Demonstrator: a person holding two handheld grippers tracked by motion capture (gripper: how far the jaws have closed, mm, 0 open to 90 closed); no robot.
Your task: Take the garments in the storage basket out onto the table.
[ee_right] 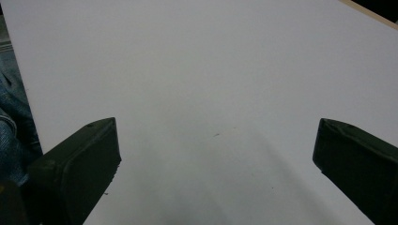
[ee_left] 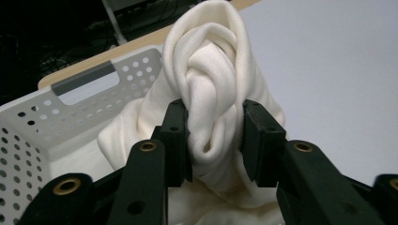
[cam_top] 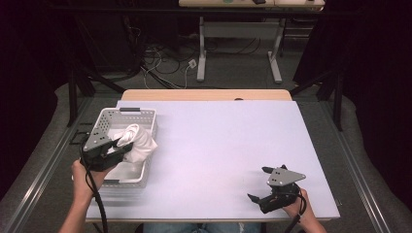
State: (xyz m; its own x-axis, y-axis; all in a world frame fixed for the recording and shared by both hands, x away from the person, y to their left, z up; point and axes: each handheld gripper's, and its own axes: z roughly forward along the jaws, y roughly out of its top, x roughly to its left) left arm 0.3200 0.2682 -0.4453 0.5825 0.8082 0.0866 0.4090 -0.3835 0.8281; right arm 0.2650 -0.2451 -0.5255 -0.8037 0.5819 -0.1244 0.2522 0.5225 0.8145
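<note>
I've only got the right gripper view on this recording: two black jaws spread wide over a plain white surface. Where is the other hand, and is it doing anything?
Observer: The left gripper is at the table's left side, over a white perforated basket.
Operator: Is it holding something?
Observer: Yes. In the left gripper view its jaws are shut on a twisted bunch of cream cloth, lifted above the basket's rim.
Operator: Is all the cloth out of the basket?
Observer: No. In the high view its lower part hangs down into the basket.
Operator: And my gripper?
Observer: The right gripper is near the table's front right, jaws open, nothing between them.
</note>
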